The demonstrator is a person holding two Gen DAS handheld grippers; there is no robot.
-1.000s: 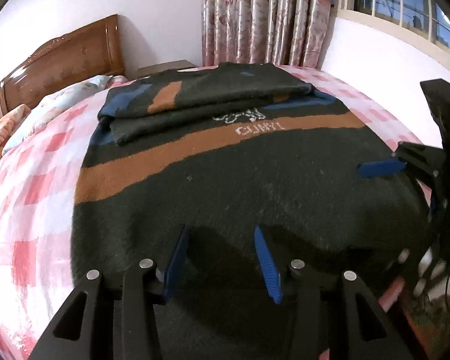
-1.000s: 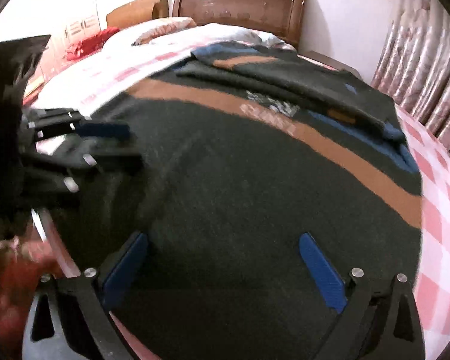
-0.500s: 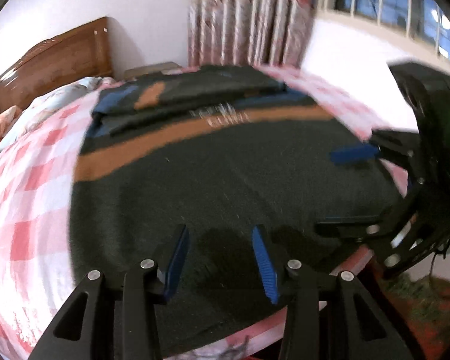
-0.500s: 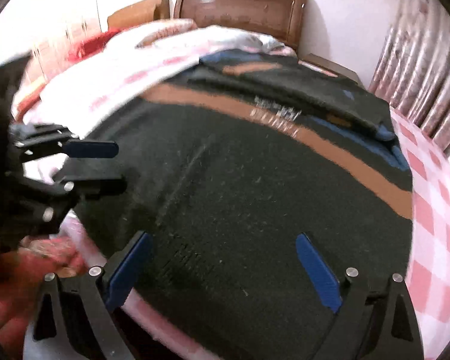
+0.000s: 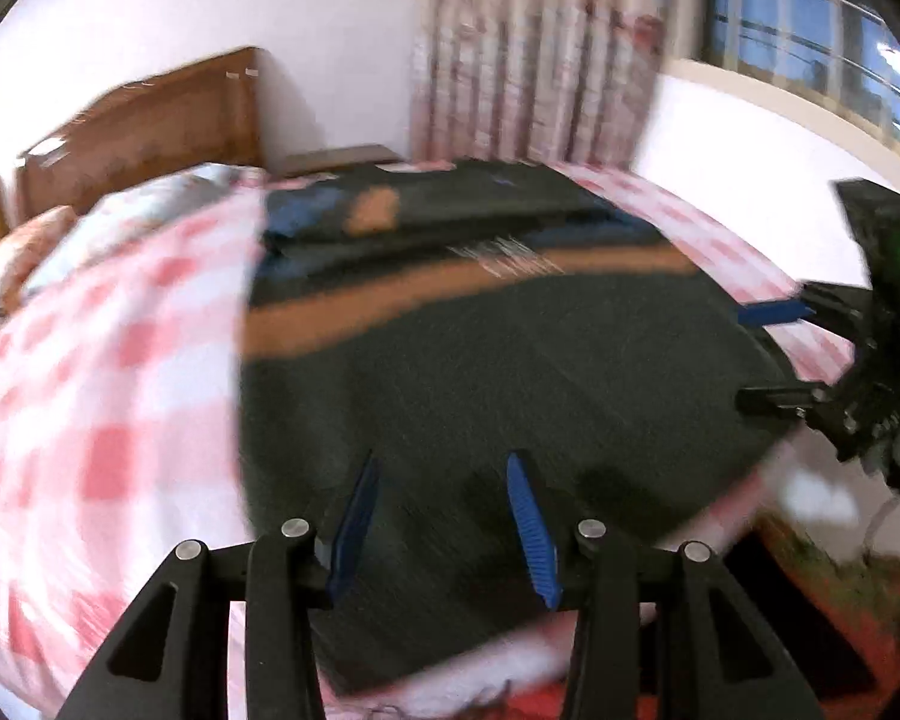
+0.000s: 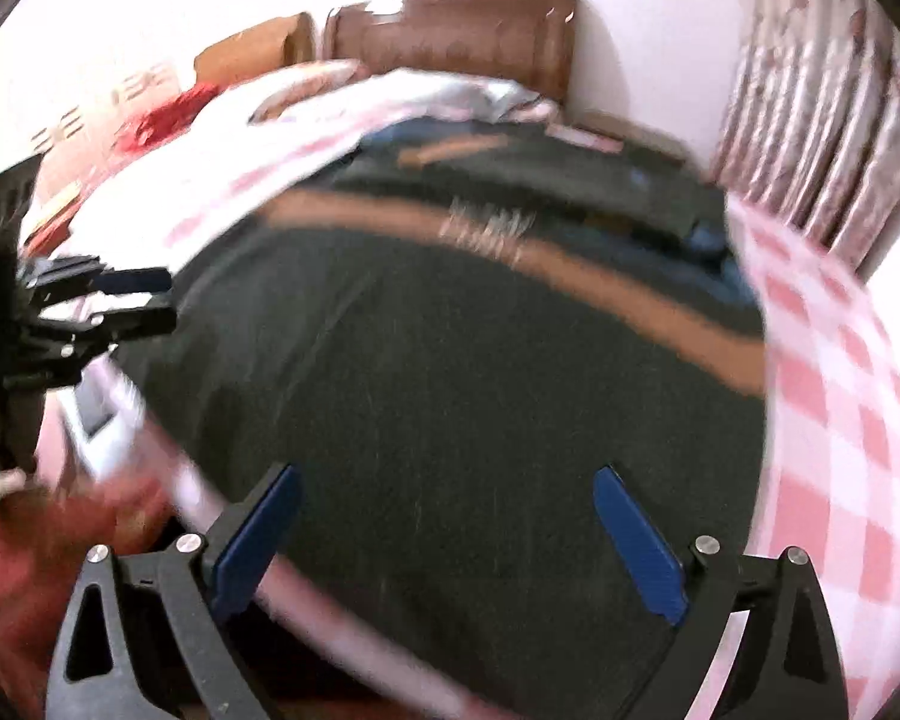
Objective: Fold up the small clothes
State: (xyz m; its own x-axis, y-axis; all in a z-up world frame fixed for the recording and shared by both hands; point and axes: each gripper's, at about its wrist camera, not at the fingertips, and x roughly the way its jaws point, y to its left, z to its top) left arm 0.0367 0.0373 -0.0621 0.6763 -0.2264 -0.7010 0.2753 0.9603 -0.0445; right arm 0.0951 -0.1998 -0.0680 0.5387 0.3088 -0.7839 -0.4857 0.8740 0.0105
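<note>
A dark green sweater point(image 5: 510, 372) with an orange band and blue patches lies flat on the bed, its sleeves folded over its far end; it also shows in the right wrist view point(image 6: 450, 396). My left gripper point(image 5: 444, 468) is open and empty above the sweater's near hem. My right gripper point(image 6: 444, 480) is wide open and empty above the hem as well. Each gripper shows in the other's view, the right one point(image 5: 768, 354) at the sweater's right edge, the left one point(image 6: 144, 300) at its left edge. Both views are blurred.
The bed has a pink and white checked sheet point(image 5: 102, 408) and a wooden headboard point(image 6: 450, 30) with pillows. Flowered curtains point(image 5: 528, 54) and a window point(image 5: 810, 30) stand at the far side. The bed's near edge lies just under the grippers, with reddish floor point(image 5: 840, 612) below.
Both grippers have pulled back and risen from over the sweater to its near hem, so the bed edge and floor now show. Both stay open and empty.
</note>
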